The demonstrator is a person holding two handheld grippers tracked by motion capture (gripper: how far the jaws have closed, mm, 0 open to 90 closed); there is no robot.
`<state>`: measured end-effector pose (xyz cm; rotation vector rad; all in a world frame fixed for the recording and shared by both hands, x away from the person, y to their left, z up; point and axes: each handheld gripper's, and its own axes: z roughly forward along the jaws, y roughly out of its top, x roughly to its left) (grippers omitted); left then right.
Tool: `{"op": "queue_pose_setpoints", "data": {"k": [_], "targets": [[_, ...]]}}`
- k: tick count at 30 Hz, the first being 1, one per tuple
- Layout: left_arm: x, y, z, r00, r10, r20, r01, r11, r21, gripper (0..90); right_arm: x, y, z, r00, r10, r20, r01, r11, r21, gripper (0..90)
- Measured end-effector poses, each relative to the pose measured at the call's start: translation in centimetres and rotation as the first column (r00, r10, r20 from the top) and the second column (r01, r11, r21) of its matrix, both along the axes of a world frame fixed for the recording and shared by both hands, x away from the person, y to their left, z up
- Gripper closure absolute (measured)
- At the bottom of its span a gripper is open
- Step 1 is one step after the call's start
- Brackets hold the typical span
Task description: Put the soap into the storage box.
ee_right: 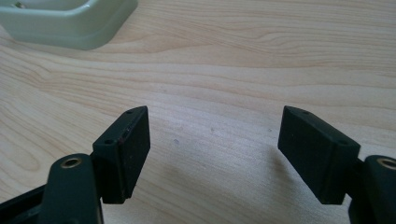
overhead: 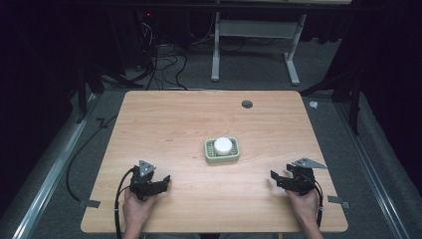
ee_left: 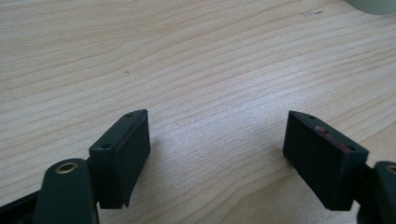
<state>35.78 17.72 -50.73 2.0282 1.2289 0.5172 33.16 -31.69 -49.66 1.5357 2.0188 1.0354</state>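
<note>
A pale green dish sits at the middle of the wooden table with a white round puck in it. My left gripper rests near the front left of the table, held by a hand, jaws open and pointing toward the dish. In the left gripper view its jaws stand wide over bare wood, and the dish edge shows at the top right. My right gripper is at the front right, open too. In the right gripper view nothing lies between its jaws, and the dish corner is at the upper left.
A dark cable hole marks the table's far side. Cables lie on the floor behind, beside the white legs of another desk. Metal rails run along the floor on both sides.
</note>
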Motion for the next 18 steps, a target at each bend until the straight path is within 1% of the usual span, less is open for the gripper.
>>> {"op": "queue_pose_setpoints", "data": {"k": [2,6,7,14,18], "targets": [[0.0,0.0,0.0,1.0000,0.001,0.000,-0.001,1.0000,0.000,23.4,0.0,0.1,-0.1,1.0000,-0.002,0.001,0.002,1.000,-0.023,26.0],[0.0,0.0,0.0,1.0000,0.000,0.000,0.000,1.0000,0.000,23.4,0.2,0.3,-0.4,0.9999,-0.007,-0.014,0.007,0.999,-0.054,25.9],[0.0,0.0,0.0,1.0000,0.000,0.000,0.000,1.0000,0.000,23.4,0.2,0.4,-0.4,0.9998,-0.008,-0.021,0.007,0.998,-0.059,25.9],[0.0,0.0,0.0,1.0000,0.000,0.000,0.000,1.0000,0.000,23.4,0.2,0.7,-0.5,0.9997,-0.015,-0.021,0.013,0.996,-0.093,26.1],[0.0,0.0,0.0,1.0000,0.000,0.002,0.000,1.0000,0.000,23.4,0.2,1.2,-0.5,0.9999,-0.007,-0.016,0.004,0.989,-0.144,25.2]]}}
